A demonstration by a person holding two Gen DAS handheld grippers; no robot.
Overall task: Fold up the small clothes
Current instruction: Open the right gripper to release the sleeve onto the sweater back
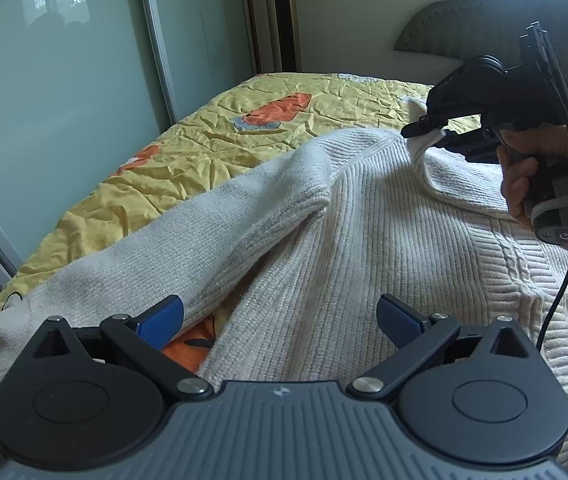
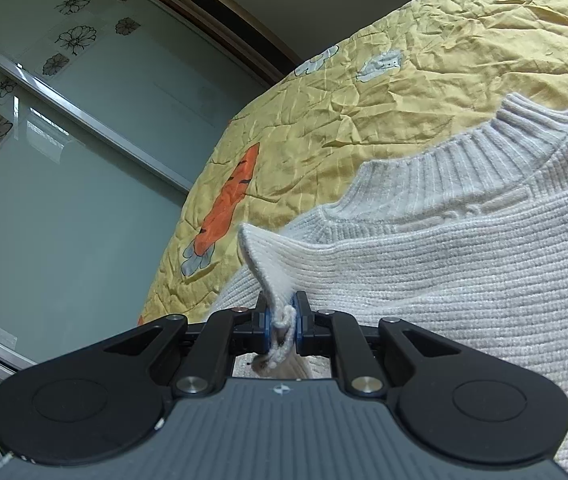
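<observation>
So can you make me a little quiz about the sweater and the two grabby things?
1. True or false: the right gripper is pinching a bit of the white sweater.
2. How do the left gripper's jaws stand? A) shut on the sleeve B) wide open, holding nothing C) shut on the quilt
3. Fill in: the sweater lies on a yellow quilt printed with orange ____.

Key:
1. True; its jaws are closed on a small fold of knit.
2. B; the blue pads are spread apart above the sweater.
3. Carrots.
</observation>
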